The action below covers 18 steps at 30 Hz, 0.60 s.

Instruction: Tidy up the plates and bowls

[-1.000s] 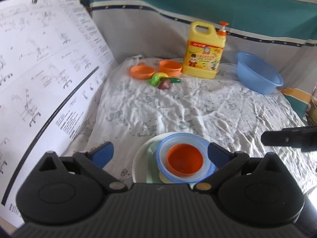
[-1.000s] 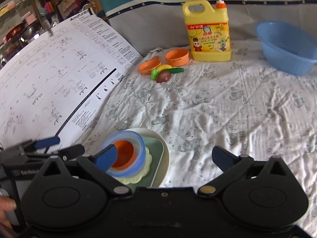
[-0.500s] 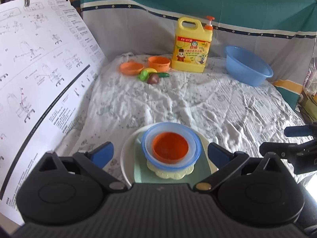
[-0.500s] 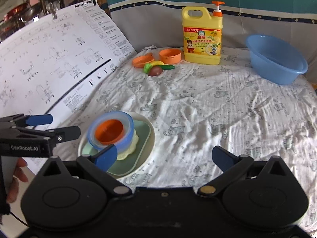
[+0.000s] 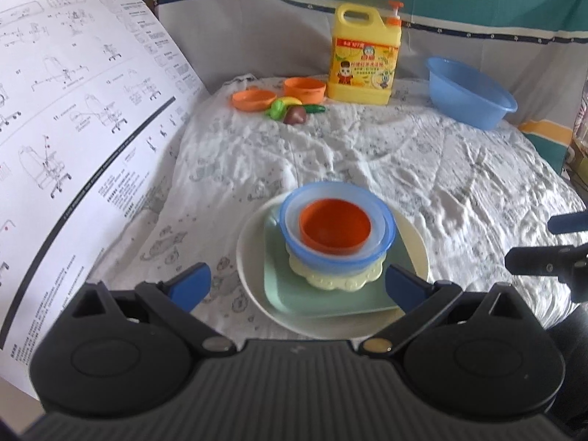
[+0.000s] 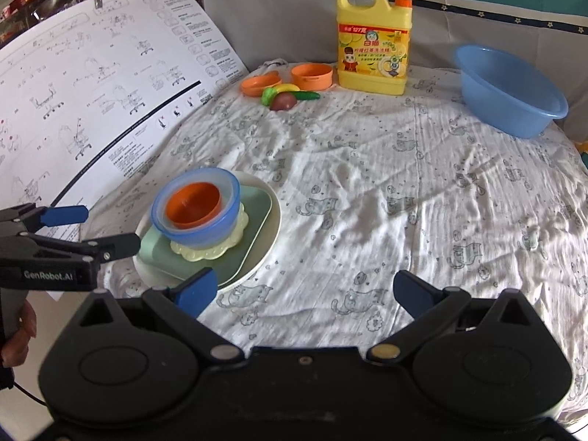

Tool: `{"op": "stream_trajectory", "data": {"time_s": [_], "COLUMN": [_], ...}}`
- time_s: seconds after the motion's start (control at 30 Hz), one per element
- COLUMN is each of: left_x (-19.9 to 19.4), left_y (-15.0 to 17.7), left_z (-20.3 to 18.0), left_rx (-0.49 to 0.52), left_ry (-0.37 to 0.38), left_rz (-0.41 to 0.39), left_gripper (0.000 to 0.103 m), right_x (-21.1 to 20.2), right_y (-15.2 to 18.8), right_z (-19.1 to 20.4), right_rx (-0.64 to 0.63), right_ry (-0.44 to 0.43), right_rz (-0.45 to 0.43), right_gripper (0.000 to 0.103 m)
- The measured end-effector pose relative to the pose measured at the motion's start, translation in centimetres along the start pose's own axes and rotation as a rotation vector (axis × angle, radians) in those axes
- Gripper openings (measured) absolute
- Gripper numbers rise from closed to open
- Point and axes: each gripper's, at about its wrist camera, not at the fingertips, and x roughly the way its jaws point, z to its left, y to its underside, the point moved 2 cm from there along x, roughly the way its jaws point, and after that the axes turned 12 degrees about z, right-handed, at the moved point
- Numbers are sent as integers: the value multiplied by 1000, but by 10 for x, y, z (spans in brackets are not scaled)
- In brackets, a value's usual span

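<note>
Glossy orange bowl [image 5: 334, 228] nested in translucent blue bowl [image 5: 338, 253] atop scalloped saucer; both grippers' fingers [image 5: 189, 286] wide apart, empty.

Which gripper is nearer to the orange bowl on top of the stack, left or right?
Left. The left gripper faces the orange bowl head-on; the right gripper sits off to its right side.

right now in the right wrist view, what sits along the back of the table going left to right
orange plate → orange bowl → yellow detergent jug → blue basin
</note>
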Motion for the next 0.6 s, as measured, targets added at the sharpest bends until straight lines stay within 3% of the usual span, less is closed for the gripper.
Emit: {"op": "stream_trajectory", "data": {"time_s": [0.6], "left_x": [17], "left_y": [7], "left_z": [4], "left_rx": [-16], "left_ry": [13], "left_rz": [52], "left_gripper": [103], "right_x": [12], "right_y": [0], "right_z": [2], "right_rx": [-31], "right_ry": [7], "right_rz": [51], "right_gripper": [103]}}
